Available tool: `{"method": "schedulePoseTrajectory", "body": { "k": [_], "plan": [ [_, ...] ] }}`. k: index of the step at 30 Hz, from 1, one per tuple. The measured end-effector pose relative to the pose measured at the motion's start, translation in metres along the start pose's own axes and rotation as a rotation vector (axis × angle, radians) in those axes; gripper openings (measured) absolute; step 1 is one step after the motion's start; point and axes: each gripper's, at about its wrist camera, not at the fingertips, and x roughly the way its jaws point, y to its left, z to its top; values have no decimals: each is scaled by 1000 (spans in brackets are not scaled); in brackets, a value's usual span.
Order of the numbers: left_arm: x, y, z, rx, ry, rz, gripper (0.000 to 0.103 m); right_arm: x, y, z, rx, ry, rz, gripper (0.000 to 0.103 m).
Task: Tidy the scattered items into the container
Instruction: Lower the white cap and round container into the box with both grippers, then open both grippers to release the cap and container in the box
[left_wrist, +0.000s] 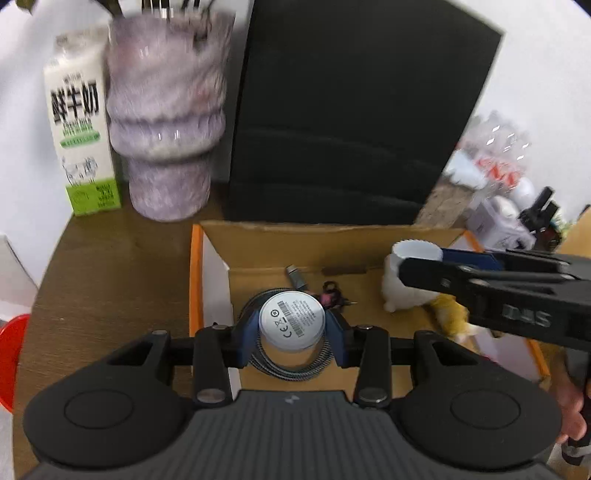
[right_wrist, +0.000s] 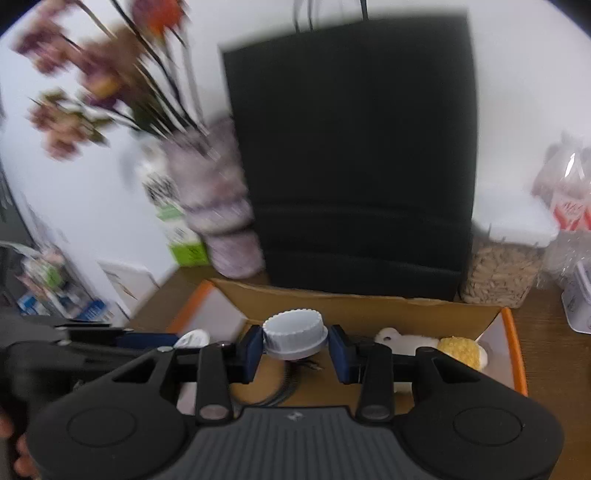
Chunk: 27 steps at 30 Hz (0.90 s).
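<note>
My left gripper (left_wrist: 291, 330) is shut on a white round puck (left_wrist: 291, 325) with printed marks on its face, held over the open cardboard box (left_wrist: 258, 230). Beneath it in the box lie a coiled braided cable (left_wrist: 291, 363), a small metal plug (left_wrist: 297, 278) and a white and yellow plush toy (left_wrist: 417, 295). My right gripper (right_wrist: 295, 341) is shut on a white ridged cap (right_wrist: 295, 332), also above the box (right_wrist: 369, 297). It reaches in from the right edge of the left wrist view, cap (left_wrist: 417, 251) at its tip. The plush toy (right_wrist: 432, 345) rests in the box's right end.
A tall black paper bag (left_wrist: 351, 122) stands right behind the box. A marbled purple vase (left_wrist: 166, 122) and a milk carton (left_wrist: 79, 122) stand at the back left on the brown table (left_wrist: 110, 280). A lidded jar of grain (right_wrist: 502, 273) and plastic bags (right_wrist: 569, 206) sit at the right.
</note>
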Motion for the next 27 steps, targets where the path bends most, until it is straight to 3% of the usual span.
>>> {"method": "schedulePoseTrajectory", "body": {
  "k": [6, 8, 11, 13, 18, 27],
  "plan": [
    [35, 2, 3, 12, 69, 13, 41, 74, -15, 1, 31, 136, -78, 38],
    [38, -1, 2, 49, 72, 22, 49, 85, -18, -2, 32, 159, -92, 39],
    [35, 1, 1, 55, 73, -3, 58, 93, -19, -5, 36, 170, -83, 52],
    [31, 2, 1, 46, 60, 2, 58, 89, -19, -5, 54, 160, -65, 61],
    [10, 6, 6, 21, 31, 10, 62, 62, -12, 7, 52, 107, -63, 65],
    [-71, -2, -11, 10, -87, 1, 84, -22, -5, 5, 12, 29, -68, 76]
  ]
}}
